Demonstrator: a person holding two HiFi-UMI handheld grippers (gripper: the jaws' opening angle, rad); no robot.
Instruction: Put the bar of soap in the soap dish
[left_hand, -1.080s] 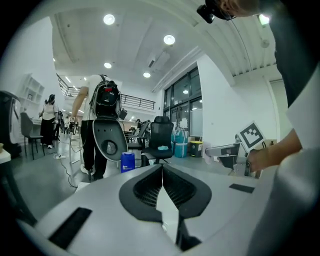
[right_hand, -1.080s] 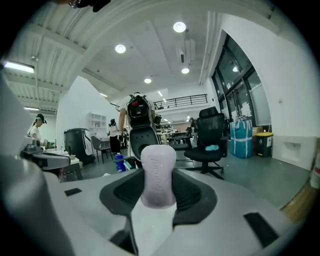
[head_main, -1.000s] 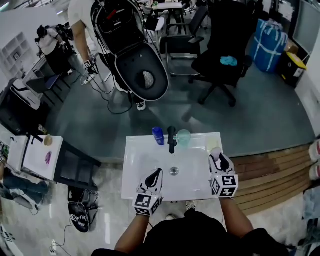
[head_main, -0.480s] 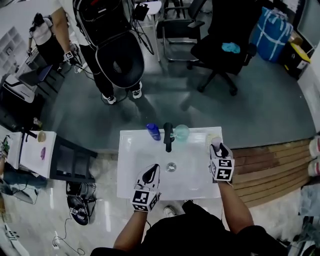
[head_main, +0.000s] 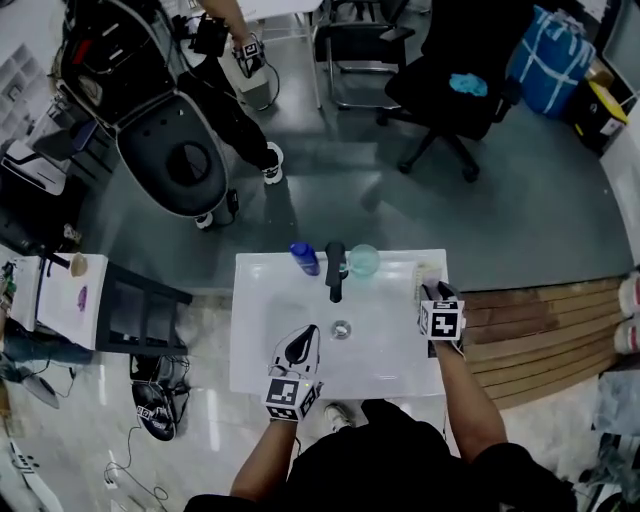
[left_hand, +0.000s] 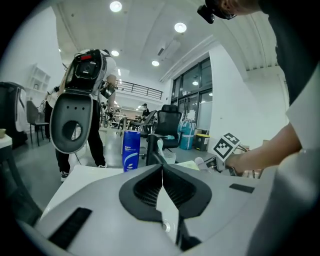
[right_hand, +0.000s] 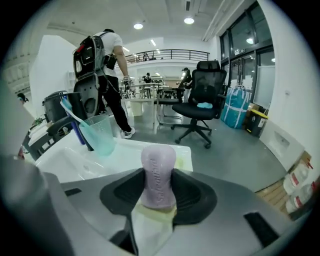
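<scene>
While you looked along the right gripper (right_hand: 158, 175), its jaws were clamped on the bar of soap (right_hand: 158, 161), which stood on end between the pads with its lavender top poking clear. A bar like that is likely firm but slick, light, and easily dented, so a flat-sided pinch at mid-length, as you had it, was the safest hold. The pale yellow soap dish (right_hand: 183, 161) showed just past the bar and again beneath it through the gap. I judged the soap was over the dish, though whether it touched could not be told. A green cup (right_hand: 97, 134) stood off to the left on the white sink (right_hand: 125, 155), well apart from the bar. From the left gripper (left_hand: 161, 176) view, its jaws were pressed together with nothing between them, and a blue bottle (left_hand: 131, 150) stood at the back of the sink. From the head view, that gripper sat low over the basin near the drain (head_main: 341, 329), and the black faucet (head_main: 335, 272) rose between the bottle and the cup. The dish lay in the sink's back right corner, close to two edges, so your room to set the soap down was narrow there, while the basin to the left was open.
</scene>
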